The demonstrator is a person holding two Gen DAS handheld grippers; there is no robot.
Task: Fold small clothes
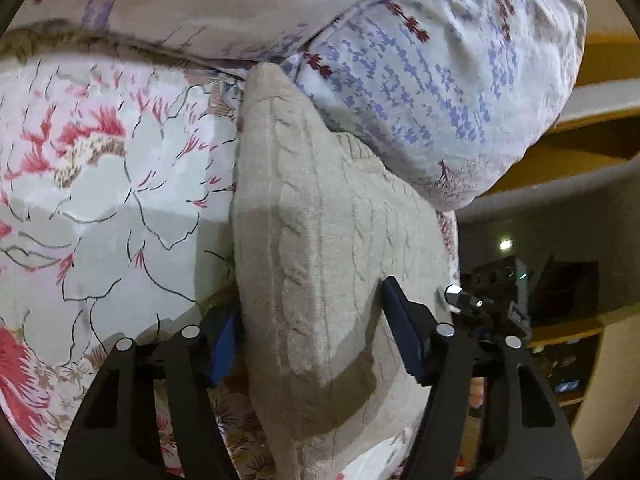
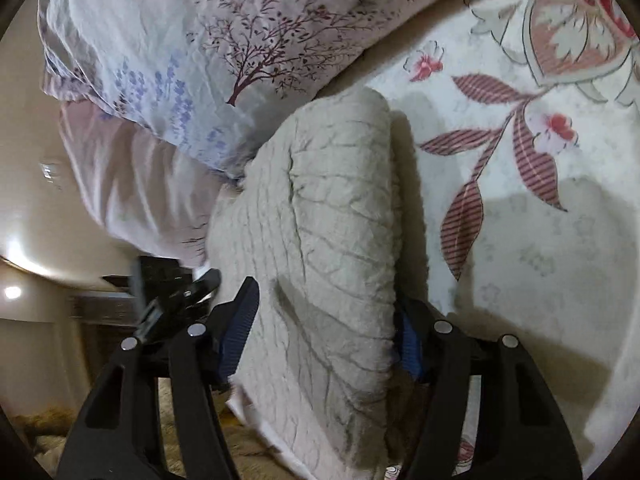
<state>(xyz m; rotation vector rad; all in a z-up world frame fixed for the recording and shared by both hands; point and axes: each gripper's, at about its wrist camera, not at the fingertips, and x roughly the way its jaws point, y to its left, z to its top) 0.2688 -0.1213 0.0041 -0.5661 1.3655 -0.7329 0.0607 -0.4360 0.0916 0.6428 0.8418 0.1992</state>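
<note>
Both grippers, left [image 1: 316, 344] and right [image 2: 324, 328], have their jaws clamped on the folded knit [image 1: 320, 216], held over the bed [image 1: 80, 200] near the pillow [image 1: 440, 80], likely to keep the fold together.

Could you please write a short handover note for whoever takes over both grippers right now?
Left gripper: shut on the beige knit garment.
Right gripper: shut on the same garment, which looks folded into a thick bundle.
Position: the bundle lies on the floral bedsheet, its far end against the lavender-print pillow.
Done: the garment appears already folded over.
Left: probably set it flat, release both grippers, and check the fold holds. Any further clothes are not visible.
</note>
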